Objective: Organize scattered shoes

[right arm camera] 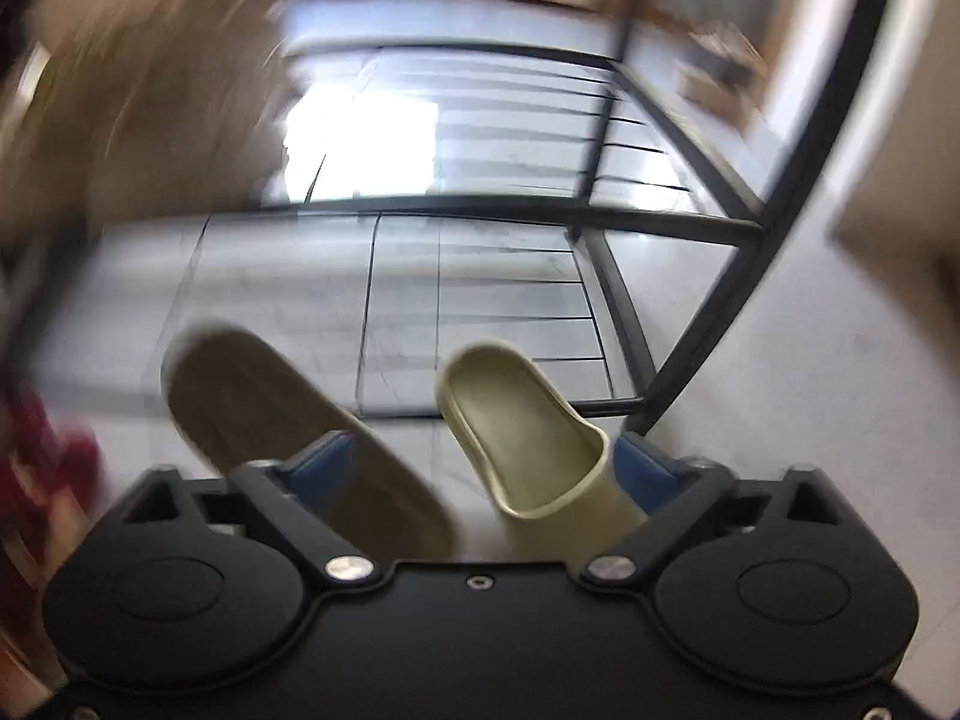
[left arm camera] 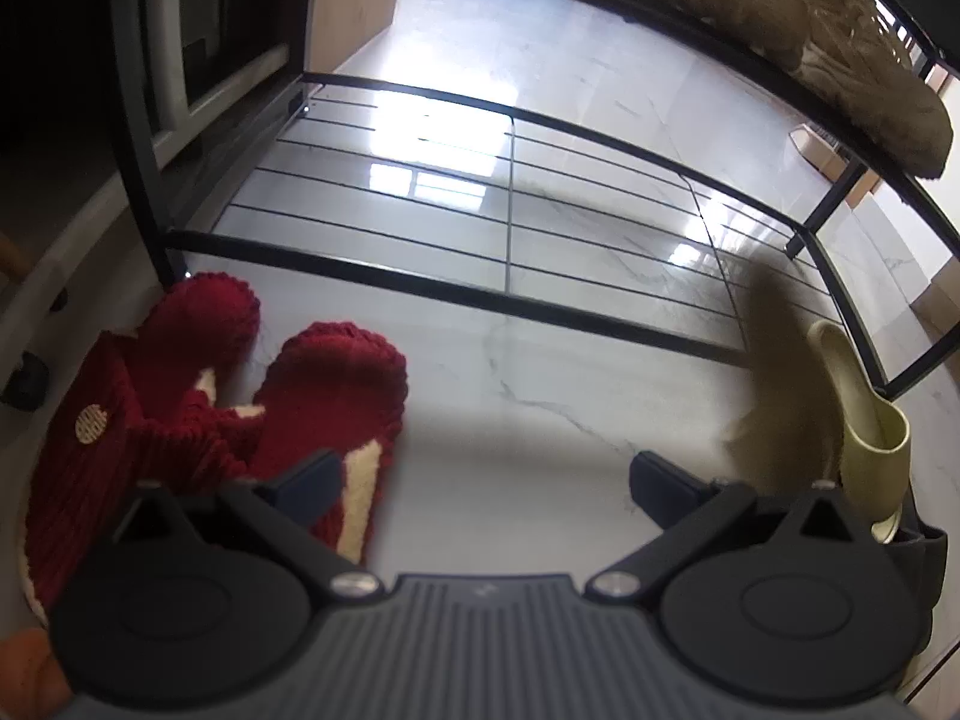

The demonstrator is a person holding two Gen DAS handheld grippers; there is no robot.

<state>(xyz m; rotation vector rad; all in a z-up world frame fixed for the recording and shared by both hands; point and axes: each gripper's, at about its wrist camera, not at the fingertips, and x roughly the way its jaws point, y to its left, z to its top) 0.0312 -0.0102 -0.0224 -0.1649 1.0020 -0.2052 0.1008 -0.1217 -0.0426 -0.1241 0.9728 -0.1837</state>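
A pair of red knitted slippers (left arm camera: 336,384) lies on the pale floor left of my left gripper (left arm camera: 486,480), which is open and holds nothing. A cream rubber slide (left arm camera: 864,414) rests at the right by the rack's corner, with a blurred tan shape beside it. In the right wrist view that cream slide (right arm camera: 528,438) lies by the right finger. A second tan slide (right arm camera: 288,414) lies by the left finger. My right gripper (right arm camera: 486,462) stands wide open over them, and its pads press on neither slide. The right wrist view is motion-blurred.
A black metal shoe rack (left arm camera: 510,210) stands ahead, its low wire shelf bare over the marble floor. Fluffy beige shoes (left arm camera: 810,48) sit on the shelf above. The rack's upright post (right arm camera: 720,312) rises just right of the slides. Red slippers (right arm camera: 42,468) blur at the far left.
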